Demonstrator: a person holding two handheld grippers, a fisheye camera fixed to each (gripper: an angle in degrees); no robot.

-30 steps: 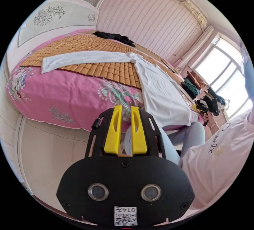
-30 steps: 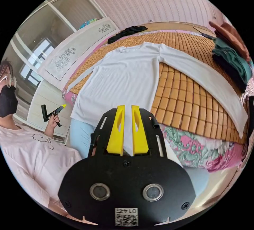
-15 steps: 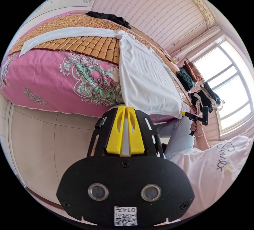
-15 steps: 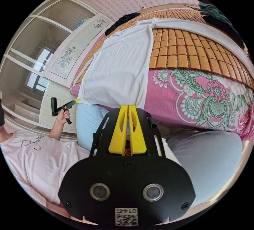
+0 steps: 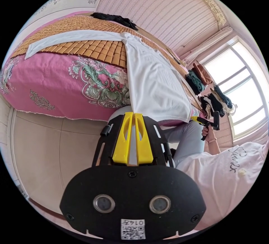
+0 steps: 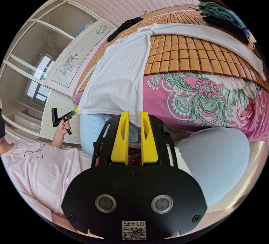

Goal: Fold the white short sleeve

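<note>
A white shirt (image 5: 154, 78) lies flat on a bed, long sleeves spread out and its hem hanging over the bed's edge. In the left gripper view my left gripper (image 5: 133, 114) is shut on one hem corner. The right gripper (image 5: 207, 122) is in a hand at the other corner. In the right gripper view the shirt (image 6: 120, 70) runs away from me. My right gripper (image 6: 134, 114) is open, with the hem corner hanging between its jaws. The left gripper (image 6: 65, 115) touches the far corner with its yellow tip.
A woven bamboo mat (image 6: 182, 59) covers the bed over a pink flowered sheet (image 5: 56, 81). A black garment (image 5: 115, 18) lies at the far side. Folded clothes (image 6: 221, 11) are stacked at one end. The person's legs (image 6: 218, 157) are against the bed.
Both grippers came down to the hem at the bed's edge. The left one shut on its corner and stays shut. The right one shut, then opened again.
</note>
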